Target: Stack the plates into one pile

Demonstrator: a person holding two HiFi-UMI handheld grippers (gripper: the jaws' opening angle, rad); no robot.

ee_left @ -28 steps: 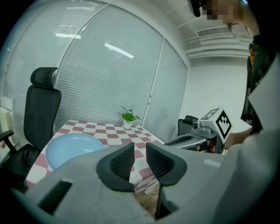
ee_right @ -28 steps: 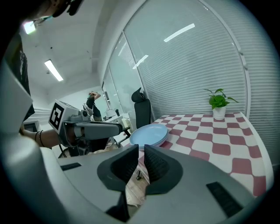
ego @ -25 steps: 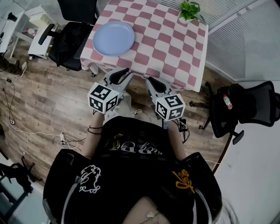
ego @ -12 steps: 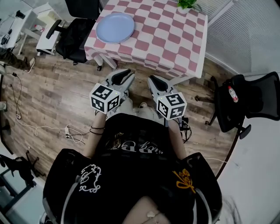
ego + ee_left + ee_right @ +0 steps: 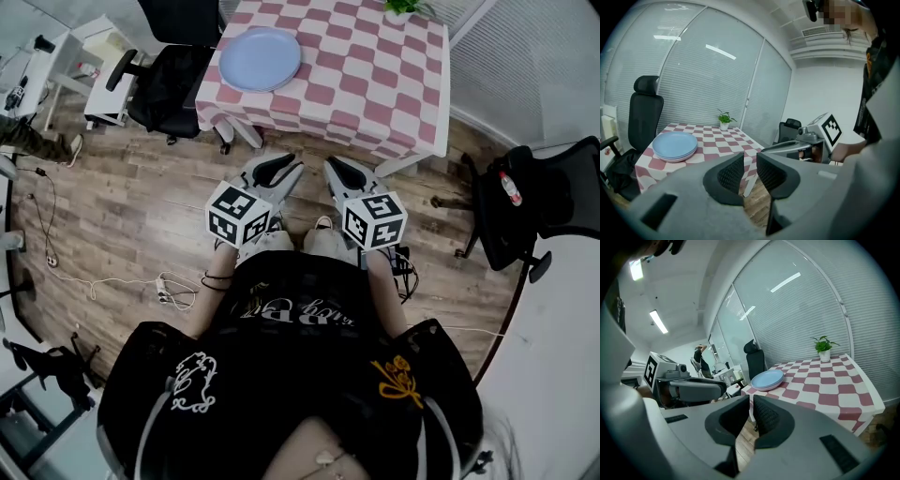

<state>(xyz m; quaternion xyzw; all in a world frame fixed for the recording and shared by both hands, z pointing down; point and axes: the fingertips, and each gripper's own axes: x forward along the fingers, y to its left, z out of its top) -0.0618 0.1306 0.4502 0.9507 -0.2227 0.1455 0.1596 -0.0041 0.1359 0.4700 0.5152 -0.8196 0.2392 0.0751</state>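
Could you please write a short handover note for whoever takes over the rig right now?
Left gripper: shut, nothing between its jaws, held over the wooden floor, short of the table.
Right gripper: shut, jaws just closed the last bit, also empty, beside the left one.
Things: the light-blue round plates sit in one pile near a corner of the pink-and-white checked table. A small potted green plant stands at its far edge.
Done: stacking looks complete; no loose plate is in view.
Left: probably nothing; just confirm the pile sits evenly.
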